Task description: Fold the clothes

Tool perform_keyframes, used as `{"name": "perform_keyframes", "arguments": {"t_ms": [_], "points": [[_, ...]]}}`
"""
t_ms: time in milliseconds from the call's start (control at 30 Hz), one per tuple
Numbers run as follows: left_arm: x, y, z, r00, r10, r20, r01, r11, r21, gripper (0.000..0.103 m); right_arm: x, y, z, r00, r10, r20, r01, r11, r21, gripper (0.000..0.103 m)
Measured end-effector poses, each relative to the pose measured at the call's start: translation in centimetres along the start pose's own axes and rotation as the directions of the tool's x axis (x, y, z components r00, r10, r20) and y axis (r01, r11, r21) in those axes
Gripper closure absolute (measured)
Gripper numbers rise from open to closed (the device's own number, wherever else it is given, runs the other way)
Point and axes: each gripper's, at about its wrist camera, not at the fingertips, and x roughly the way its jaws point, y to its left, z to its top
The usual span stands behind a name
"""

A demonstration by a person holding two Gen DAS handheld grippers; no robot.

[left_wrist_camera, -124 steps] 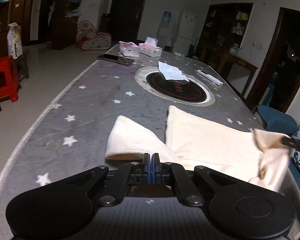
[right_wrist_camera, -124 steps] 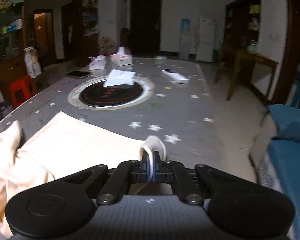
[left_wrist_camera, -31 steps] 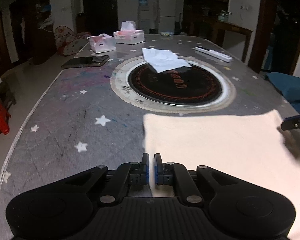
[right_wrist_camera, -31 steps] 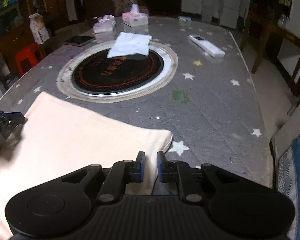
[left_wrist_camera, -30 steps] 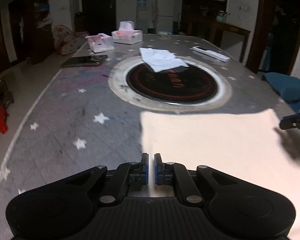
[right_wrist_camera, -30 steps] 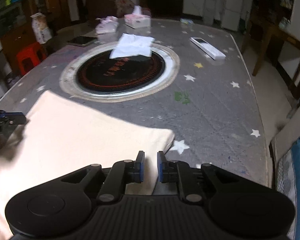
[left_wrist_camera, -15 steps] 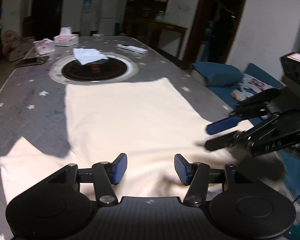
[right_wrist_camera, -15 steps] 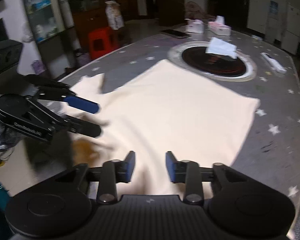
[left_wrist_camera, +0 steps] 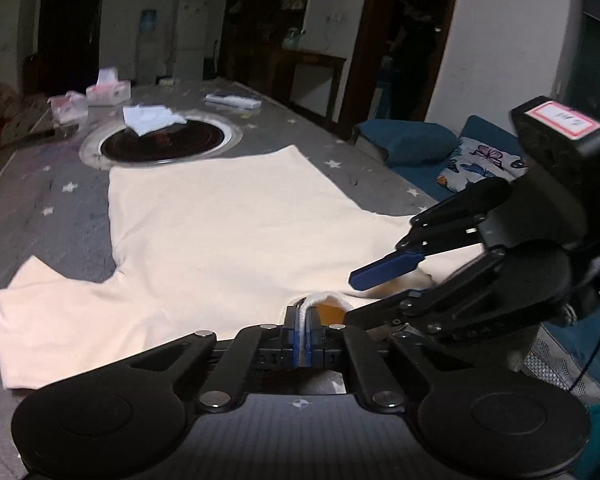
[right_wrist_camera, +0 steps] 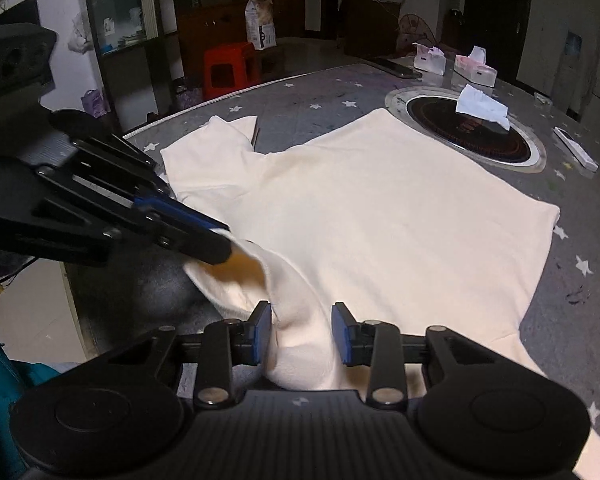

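Note:
A cream long-sleeved shirt (left_wrist_camera: 220, 220) (right_wrist_camera: 380, 208) lies spread flat on the grey star-patterned table (left_wrist_camera: 40, 184), with one sleeve stretched out to the left. My left gripper (left_wrist_camera: 301, 322) (right_wrist_camera: 225, 242) is shut on the collar rim at the near edge and lifts it slightly. My right gripper (right_wrist_camera: 302, 332) (left_wrist_camera: 352, 295) sits just beside it. Its jaws are closing around a raised fold of the shirt next to the collar. The fold fills most of the gap and a little room shows at the right pad.
Beyond the shirt is a round hob (left_wrist_camera: 160, 144) with a white tissue (left_wrist_camera: 152, 118) on it. Tissue boxes (left_wrist_camera: 108, 90) and a remote (left_wrist_camera: 232, 100) lie farther back. A blue sofa with cushions (left_wrist_camera: 412, 140) runs along the table's right. A red stool (right_wrist_camera: 226, 68) stands on the left.
Both grippers swung from the shirt's far hem to the collar end. In the last half second the left jaws shut on the collar and the right jaws narrowed over a fold.

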Motion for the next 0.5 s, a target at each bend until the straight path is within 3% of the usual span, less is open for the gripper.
{"name": "perform_keyframes", "arguments": {"t_ms": [67, 233, 500], "points": [[0.4, 0.2, -0.4, 1.000, 0.009, -0.028, -0.009, 1.000, -0.009, 0.100, 0.2, -0.1, -0.2, 1.000, 0.013, -0.007, -0.013, 1.000, 0.009, 0.077], [1.0, 0.6, -1.4, 0.998, -0.003, -0.068, 0.001, 0.999, -0.034, 0.099, 0.0, 0.6, -0.5, 0.997, 0.068, -0.039, -0.069, 0.997, -0.027, 0.077], [-1.6, 2.4, -1.5, 0.999, 0.035, -0.033, -0.037, 0.996, -0.085, 0.091, -0.7, -0.9, 1.6, 0.994, 0.070, 0.082, -0.075, 0.995, 0.060, 0.075]]}}
